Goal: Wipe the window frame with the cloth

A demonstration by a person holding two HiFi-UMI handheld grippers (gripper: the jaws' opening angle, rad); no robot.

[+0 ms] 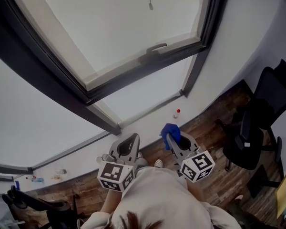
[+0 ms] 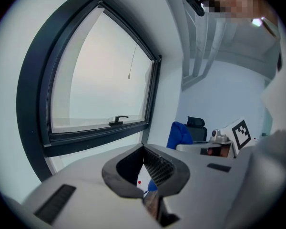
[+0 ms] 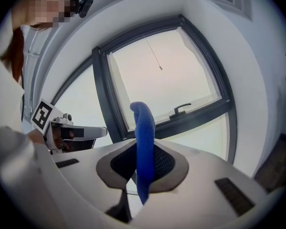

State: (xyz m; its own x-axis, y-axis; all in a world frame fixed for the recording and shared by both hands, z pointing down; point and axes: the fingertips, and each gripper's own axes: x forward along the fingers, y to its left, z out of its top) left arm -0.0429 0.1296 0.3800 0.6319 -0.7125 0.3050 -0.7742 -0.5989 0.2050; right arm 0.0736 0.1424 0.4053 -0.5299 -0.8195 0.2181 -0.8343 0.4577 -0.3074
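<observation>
Here, lower centre of head view: right gripper (image 1: 175,142) jaws clamped on blue fabric cloth (image 1: 170,130), likely ready for wiping. Left gripper (image 1: 128,144) jaws together, empty, idle. Dark metal window frame (image 1: 148,67) upper centre, well apart from cloth.

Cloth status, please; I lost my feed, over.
Left gripper shut, empty. Right gripper shut on cloth, held short of window frame. Nothing in the way.
</observation>
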